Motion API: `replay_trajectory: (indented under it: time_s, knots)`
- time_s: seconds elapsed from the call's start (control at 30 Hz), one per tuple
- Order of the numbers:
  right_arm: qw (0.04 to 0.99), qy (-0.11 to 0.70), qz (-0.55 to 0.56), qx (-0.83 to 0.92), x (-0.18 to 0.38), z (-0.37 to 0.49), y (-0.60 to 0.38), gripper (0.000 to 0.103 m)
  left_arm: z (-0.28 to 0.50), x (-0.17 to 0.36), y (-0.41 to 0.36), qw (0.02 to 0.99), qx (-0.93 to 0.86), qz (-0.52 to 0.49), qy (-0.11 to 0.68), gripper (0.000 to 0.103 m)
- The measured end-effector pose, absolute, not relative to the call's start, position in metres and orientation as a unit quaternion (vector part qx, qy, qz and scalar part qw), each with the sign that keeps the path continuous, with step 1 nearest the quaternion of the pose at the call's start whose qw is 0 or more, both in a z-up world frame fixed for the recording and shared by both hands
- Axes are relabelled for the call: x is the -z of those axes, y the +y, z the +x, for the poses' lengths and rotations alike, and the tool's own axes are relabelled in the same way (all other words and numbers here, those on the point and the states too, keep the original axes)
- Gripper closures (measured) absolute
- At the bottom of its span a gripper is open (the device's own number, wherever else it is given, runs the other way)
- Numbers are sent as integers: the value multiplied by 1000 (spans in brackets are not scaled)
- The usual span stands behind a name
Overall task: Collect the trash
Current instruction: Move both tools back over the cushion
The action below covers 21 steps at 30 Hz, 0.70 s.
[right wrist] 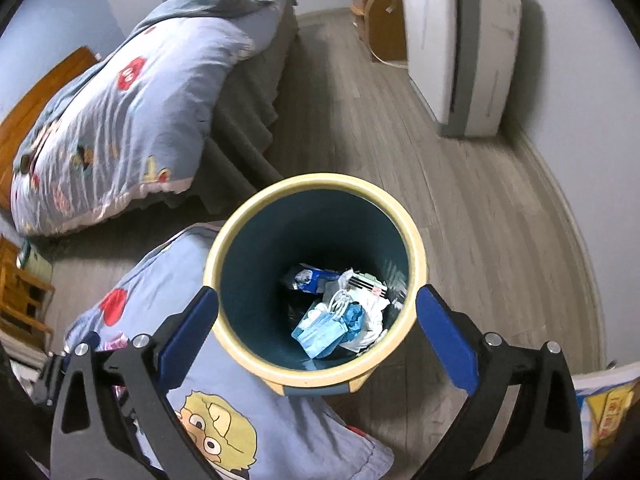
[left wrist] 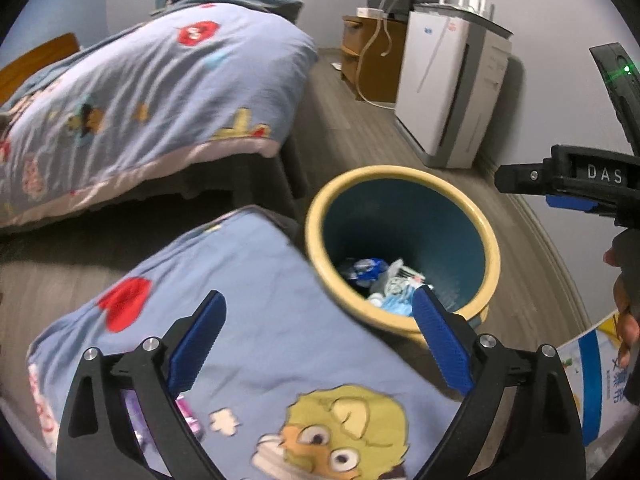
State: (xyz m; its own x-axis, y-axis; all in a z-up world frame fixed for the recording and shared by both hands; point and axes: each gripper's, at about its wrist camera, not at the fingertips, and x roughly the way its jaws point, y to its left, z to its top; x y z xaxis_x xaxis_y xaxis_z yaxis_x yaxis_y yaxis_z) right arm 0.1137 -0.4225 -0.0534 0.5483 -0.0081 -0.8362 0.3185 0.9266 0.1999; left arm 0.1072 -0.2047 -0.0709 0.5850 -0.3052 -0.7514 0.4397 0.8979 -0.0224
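We see a bed (left wrist: 152,80) under a blue cartoon-print quilt filling the far left of the room, standing on a grey wood-plank floor (right wrist: 460,208). Against the far wall stands a tall white and grey appliance (left wrist: 448,84), with a small wooden cabinet (left wrist: 366,60) just beside it.

Closer to us lies a pillow (left wrist: 248,320) in the same blue cartoon cloth, its edge touching the trash bin (right wrist: 316,272). The bin is round, with a cream rim and a dark teal inside, and it stands upright on the floor between the pillow and the wall.

Our left hand-held gripper (left wrist: 318,340) hangs above the pillow with its blue-padded fingers spread wide and nothing between them. Our right hand-held gripper (right wrist: 318,328) hovers straight over the bin's mouth, its fingers likewise spread wide and empty, one on either side of the rim in the right wrist view.

At the lower right edge we make out a white, blue and yellow printed bag (left wrist: 600,380); what it holds we cannot tell.

The trash (right wrist: 340,308) lies at the bottom of the bin: a blue face mask (right wrist: 320,332), a blue and white wrapper (right wrist: 310,278) and crumpled white scraps beside them.
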Motion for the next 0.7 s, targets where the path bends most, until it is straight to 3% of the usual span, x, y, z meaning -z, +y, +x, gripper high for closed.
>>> replay_trajectory:
  time_s: [0.3, 0.7]
  knots:
    - [886, 454, 77, 58, 32, 112, -362, 6, 89, 53, -137, 904, 157, 70, 393, 9]
    - [887, 456, 61, 50, 27, 115, -293, 6, 70, 46, -46, 915, 86, 59, 390, 9]
